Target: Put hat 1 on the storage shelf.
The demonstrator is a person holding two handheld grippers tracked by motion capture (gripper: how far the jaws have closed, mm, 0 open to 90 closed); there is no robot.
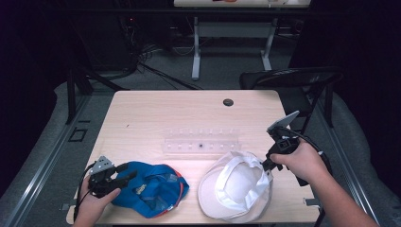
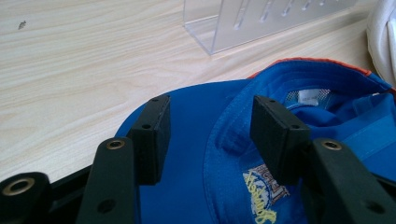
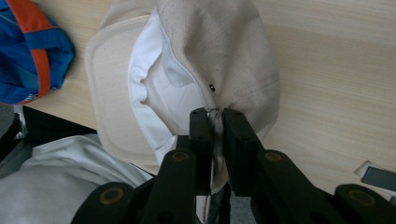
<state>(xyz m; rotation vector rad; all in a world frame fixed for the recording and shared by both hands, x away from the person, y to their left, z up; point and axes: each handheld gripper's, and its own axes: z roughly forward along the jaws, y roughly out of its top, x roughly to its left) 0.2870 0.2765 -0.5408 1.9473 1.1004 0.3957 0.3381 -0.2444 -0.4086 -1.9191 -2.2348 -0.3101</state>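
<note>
two caps lie on the near part of the table [image 1: 142, 113], the blue cap [image 1: 151, 189] at the left and the white cap [image 1: 236, 187] at the right, both with the inside turned up. the right gripper [image 3: 213, 114] is closed on the cloth edge of the white cap, at its right side, and the fabric there is pulled up into a small fold between the pads. the left gripper [image 2: 208, 128] stands wide open over the blue cap, one pad on each side of the place where the brim meets the crown, and it is not pressing yet.

to do this step well, i think the right gripper must lift slowly and keep the pinch deep in the cloth, because a thin fold can slip out. the left gripper should close on the thick seam, not on the loose mesh.

a clear plastic rack [image 1: 201, 141] with a row of slots stands in the middle of the table, far behind the caps. its slots look empty, and no cap touches it.
</note>
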